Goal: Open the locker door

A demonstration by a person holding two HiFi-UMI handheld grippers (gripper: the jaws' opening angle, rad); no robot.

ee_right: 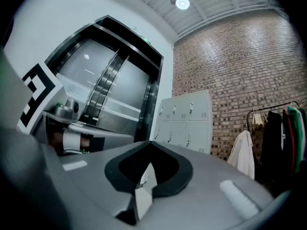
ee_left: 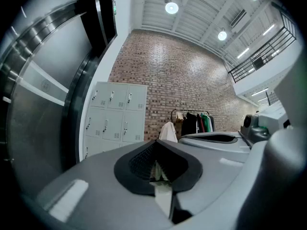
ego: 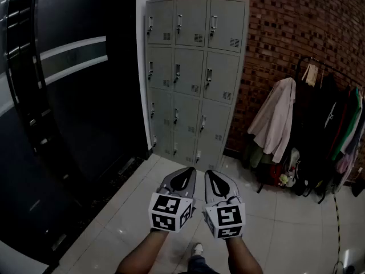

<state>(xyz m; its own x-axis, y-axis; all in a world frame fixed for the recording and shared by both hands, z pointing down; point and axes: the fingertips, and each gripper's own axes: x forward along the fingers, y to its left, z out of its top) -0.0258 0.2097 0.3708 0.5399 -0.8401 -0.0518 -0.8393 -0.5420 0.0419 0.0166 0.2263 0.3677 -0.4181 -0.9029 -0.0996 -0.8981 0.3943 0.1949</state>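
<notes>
Left tongs (ego: 185,170), right tongs (ego: 211,172) closed; locker (ego: 228,67) upright, doors (ego: 189,71) toward them.

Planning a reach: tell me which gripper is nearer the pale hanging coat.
Right. The pale coat hangs ahead and to the right of the right gripper; the left gripper is beside it, farther left.

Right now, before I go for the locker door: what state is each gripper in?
Left gripper: closed, jaws together, holding nothing.
Right gripper: closed, jaws together, holding nothing.

grey locker (ego: 191,79), upright, doors shut
</notes>
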